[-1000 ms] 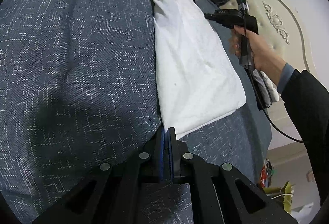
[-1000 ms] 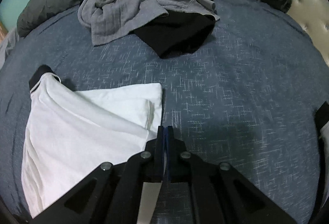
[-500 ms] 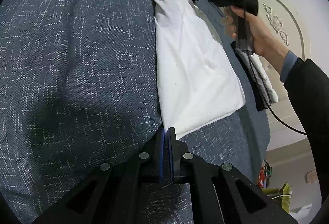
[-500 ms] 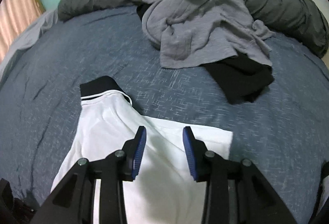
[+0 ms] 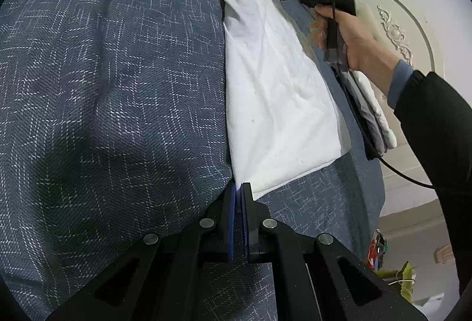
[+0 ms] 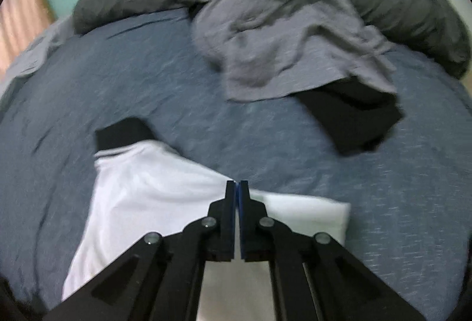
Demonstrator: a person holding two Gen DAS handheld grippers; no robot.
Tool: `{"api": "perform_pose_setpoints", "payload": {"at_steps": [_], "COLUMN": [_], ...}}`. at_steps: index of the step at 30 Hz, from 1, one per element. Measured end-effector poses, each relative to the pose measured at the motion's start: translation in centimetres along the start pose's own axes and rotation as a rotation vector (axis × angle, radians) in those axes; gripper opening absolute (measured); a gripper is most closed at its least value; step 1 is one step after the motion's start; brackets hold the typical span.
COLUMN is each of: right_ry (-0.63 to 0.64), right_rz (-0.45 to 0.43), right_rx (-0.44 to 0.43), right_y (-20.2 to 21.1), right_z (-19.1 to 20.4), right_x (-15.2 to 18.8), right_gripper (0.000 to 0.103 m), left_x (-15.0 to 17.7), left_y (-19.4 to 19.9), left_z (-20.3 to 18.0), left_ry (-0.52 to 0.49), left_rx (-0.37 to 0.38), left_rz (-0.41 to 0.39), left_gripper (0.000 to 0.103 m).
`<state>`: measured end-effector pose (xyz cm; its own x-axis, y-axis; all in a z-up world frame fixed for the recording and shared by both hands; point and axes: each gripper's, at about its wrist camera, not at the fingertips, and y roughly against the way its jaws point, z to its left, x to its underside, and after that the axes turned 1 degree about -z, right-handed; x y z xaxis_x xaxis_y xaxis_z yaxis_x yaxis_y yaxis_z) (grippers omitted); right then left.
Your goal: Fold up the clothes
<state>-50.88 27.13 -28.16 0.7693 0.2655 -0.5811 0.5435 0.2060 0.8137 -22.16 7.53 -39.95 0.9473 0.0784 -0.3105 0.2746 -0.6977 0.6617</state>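
Blue bedspread (image 5: 103, 85) bears white shirt (image 5: 274, 91), half-folded, black-collared; left tool (image 5: 238, 188) pinches its corner, right tool (image 6: 237, 186) its edge.

Bedspread (image 5: 103, 85): coarse woven blue-grey cloth, matt, flecked white. White shirt (image 5: 274, 91) on it: smooth soft knit. Grey garment (image 6: 283, 26) beyond the shirt: crinkled matt cloth. Gripper fingers (image 6: 228, 214): matt black plastic.

Bare bedspread (image 6: 147, 79) left; grey clothes pile (image 6: 283, 26) beyond
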Motion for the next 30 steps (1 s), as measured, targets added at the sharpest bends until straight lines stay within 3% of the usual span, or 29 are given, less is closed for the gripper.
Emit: {"api": "perform_pose_setpoints", "payload": {"at_steps": [4, 6, 12, 16, 18, 20, 21, 24, 30], "right_ry": [-0.069, -0.045, -0.024, -0.006, 0.004, 0.061, 0.105, 0.235, 0.384], "right_rz": [0.037, 0.038, 0.042, -0.064, -0.112, -0.125, -0.112, -0.041, 0.033], "right_rx": [0.087, 0.046, 0.034, 0.001, -0.055, -0.103, -0.118, -0.106, -0.047], "right_y": [-0.7, -0.9, -0.1, 3.0, 3.8, 4.6, 4.7, 3.7, 1.1], "right_z": [-1.6, -0.9, 0.1, 1.2, 1.9, 3.9, 5.3, 9.5, 14.2], "right_x": [-0.2, -0.3, -1.2, -2.2, -3.0, -3.9, -4.2, -5.1, -6.1], "right_gripper": [0.001, 0.001, 0.001, 0.007, 0.019, 0.038, 0.042, 0.042, 0.043], "left_x": [-0.4, -0.1, 0.0, 0.0, 0.0, 0.0, 0.0, 0.1, 0.1], "left_y": [-0.5, -1.3, -1.3, -1.3, -1.4, -1.4, -1.4, -1.4, -1.4], "left_z": [-0.3, -0.8, -0.6, -0.6, -0.6, -0.6, -0.6, -0.4, 0.0], "left_ry": [0.004, 0.003, 0.003, 0.003, 0.003, 0.005, 0.005, 0.01, 0.02], "left_rx": [0.002, 0.001, -0.001, -0.001, -0.001, 0.0, 0.001, 0.004, 0.017], "left_rz": [0.001, 0.001, 0.0, -0.001, 0.0, 0.0, 0.0, 0.0, 0.001], "left_gripper": [0.004, 0.004, 0.004, 0.004, 0.004, 0.004, 0.004, 0.004, 0.004]}}
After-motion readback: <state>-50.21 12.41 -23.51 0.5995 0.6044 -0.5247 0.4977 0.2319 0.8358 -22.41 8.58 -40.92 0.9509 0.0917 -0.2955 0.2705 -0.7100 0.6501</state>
